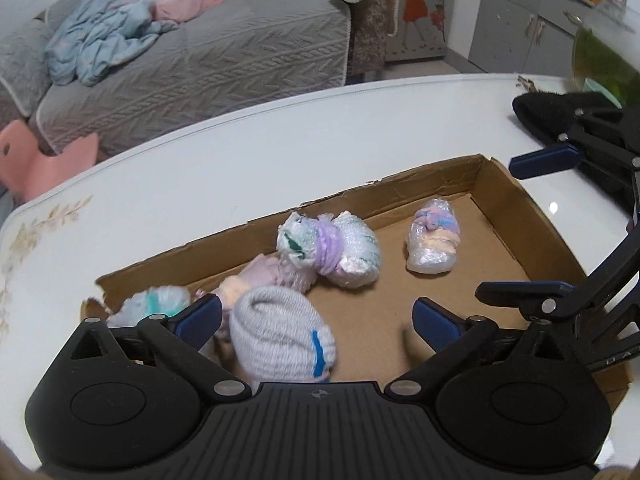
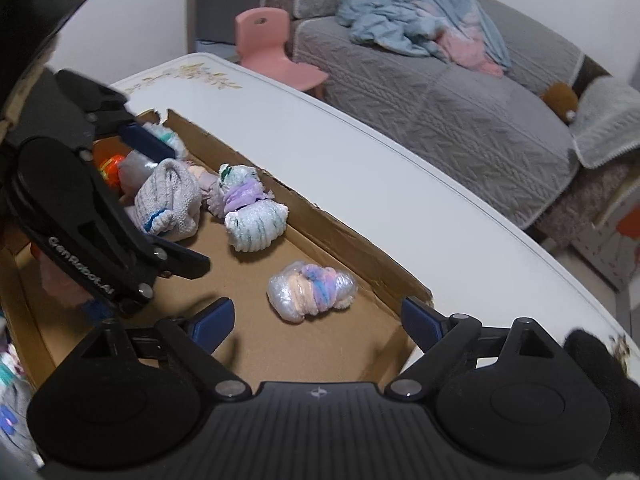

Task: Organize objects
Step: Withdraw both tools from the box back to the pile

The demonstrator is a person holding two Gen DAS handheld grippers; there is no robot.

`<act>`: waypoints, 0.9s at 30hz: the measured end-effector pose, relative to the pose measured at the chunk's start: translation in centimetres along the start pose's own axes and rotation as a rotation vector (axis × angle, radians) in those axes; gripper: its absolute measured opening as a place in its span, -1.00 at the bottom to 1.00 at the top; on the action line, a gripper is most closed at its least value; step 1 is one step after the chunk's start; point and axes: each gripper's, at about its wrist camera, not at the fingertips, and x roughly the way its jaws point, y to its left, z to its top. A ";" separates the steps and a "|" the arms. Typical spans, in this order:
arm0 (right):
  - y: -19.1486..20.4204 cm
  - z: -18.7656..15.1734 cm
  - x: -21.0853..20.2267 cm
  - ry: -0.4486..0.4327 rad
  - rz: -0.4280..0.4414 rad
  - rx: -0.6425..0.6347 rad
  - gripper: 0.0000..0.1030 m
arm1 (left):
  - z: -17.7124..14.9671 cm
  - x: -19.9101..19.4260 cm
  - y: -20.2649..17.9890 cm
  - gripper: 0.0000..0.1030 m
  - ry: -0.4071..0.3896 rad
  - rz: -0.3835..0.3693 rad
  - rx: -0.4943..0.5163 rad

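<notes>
**Both tools spread over the sock box**

Nearest the left wrist camera, the left tool [image 1: 316, 318] stands spread wide, its blue pads clear of everything. Between them, at 6 o'clock in the cardboard box [image 1: 496, 184], lies a grey rolled sock bundle [image 1: 280, 336] with a blue stripe, untouched. At 8 o'clock a white and teal bundle [image 1: 154, 304] sits against the box wall, with a pink bundle [image 1: 264, 276] just beside it. Toward the centre rests a white bundle tied with purple [image 1: 332, 248], and at 2 o'clock, apart from the others, a plastic-wrapped pastel bundle [image 1: 434, 242]. The right tool [image 2: 316, 318] is also spread, empty, hovering over the box's near corner with that pastel bundle just ahead of its pads. The box sits on the white table [image 1: 240, 152]. Beyond, at 11 o'clock, a grey sofa [image 1: 224, 64] carries a blue blanket [image 1: 116, 36].
</notes>
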 end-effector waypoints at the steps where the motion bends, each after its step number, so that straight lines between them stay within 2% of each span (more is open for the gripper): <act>1: 0.1 0.0 -0.1 0.002 -0.003 0.007 0.74 | 0.0 -0.2 -0.1 0.98 -0.001 0.004 -0.002; 8: 1.1 0.1 -0.8 0.014 -0.031 0.014 0.74 | -0.6 -1.9 -0.2 0.98 -0.017 0.019 -0.005; 17: 2.2 -0.2 -2.6 -0.008 -0.033 0.033 0.77 | -2.1 -4.8 0.1 0.98 -0.046 0.005 -0.066; 23: 3.6 -1.2 -4.7 -0.044 -0.018 0.039 0.81 | -4.3 -7.4 0.5 0.99 -0.075 -0.005 -0.078; 27: 4.8 -2.5 -6.6 -0.080 -0.002 0.051 0.83 | -6.9 -10.1 1.2 0.99 -0.123 0.004 -0.091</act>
